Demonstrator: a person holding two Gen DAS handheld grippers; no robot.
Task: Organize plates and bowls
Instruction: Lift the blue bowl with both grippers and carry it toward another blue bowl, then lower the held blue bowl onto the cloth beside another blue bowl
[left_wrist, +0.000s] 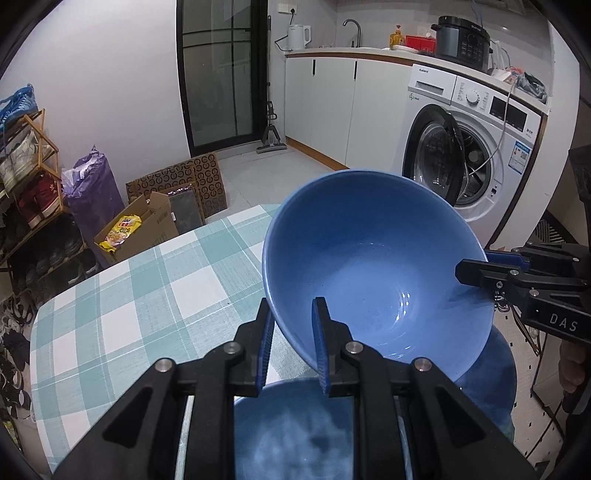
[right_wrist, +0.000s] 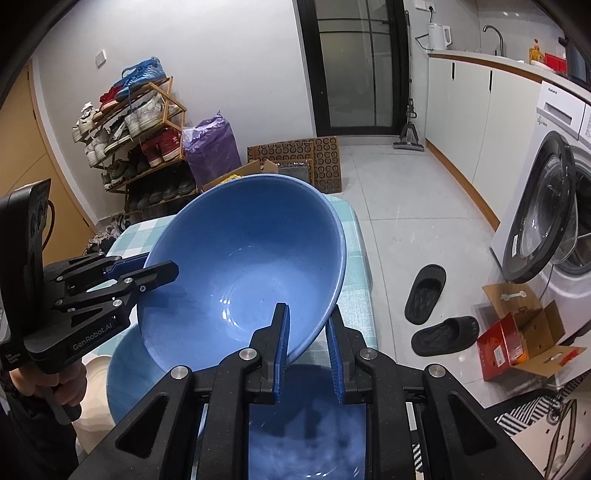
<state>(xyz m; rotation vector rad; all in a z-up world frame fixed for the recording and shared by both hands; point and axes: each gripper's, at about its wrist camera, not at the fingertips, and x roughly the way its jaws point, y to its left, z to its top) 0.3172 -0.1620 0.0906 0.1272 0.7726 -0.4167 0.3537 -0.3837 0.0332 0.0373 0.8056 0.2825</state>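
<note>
We hold the blue bowl (left_wrist: 373, 266) tilted above the checked tablecloth (left_wrist: 140, 295); our left gripper (left_wrist: 293, 343) and right gripper (right_wrist: 308, 350) each pinch opposite rims.

A table (left_wrist: 129, 295) covered with a teal-and-white checked cloth (left_wrist: 192, 273) carries the things here; most of that cloth lies bare. At its near edge sits a second blue bowl (left_wrist: 491, 376) (largely hidden, so whether it rests straight on the cloth cannot be told). On the tiled floor (right_wrist: 406, 206) beyond lie two black slippers (right_wrist: 424, 291), an open red-and-brown box (right_wrist: 517, 332), an open carton (left_wrist: 144, 229) with a yellow packet, and a purple bag (left_wrist: 92, 188) just beside the shoe rack (right_wrist: 136, 136).
</note>
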